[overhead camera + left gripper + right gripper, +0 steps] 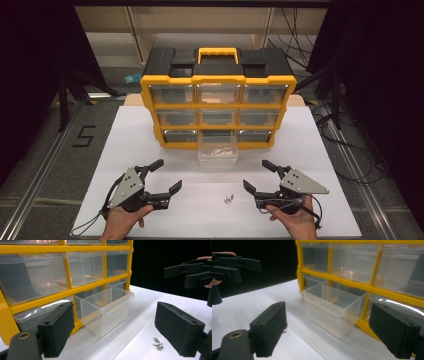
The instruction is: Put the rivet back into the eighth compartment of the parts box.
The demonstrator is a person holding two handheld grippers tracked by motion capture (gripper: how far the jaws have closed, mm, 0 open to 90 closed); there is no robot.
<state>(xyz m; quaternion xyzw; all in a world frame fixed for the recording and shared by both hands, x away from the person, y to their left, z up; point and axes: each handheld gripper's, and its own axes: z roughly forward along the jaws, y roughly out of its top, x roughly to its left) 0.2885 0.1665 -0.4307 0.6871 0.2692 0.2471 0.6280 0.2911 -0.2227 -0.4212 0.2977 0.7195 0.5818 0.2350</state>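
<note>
Organiser [218, 80], 12 o'clock: bottom-middle drawer [217, 148] pulled out. Screws [229, 199] loose on worktop [300, 150]. Left gripper [159, 179], right gripper [255, 176]: fingers spread, empty. Likely next: pinch screws, drop into drawer.

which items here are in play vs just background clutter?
Likely in play:
- small silver screws loose on the white table
- pulled-out clear plastic drawer
- yellow-and-black drawer organiser
- left gripper, right gripper, both open

Background:
- black "5" floor marking
- black cables
</note>
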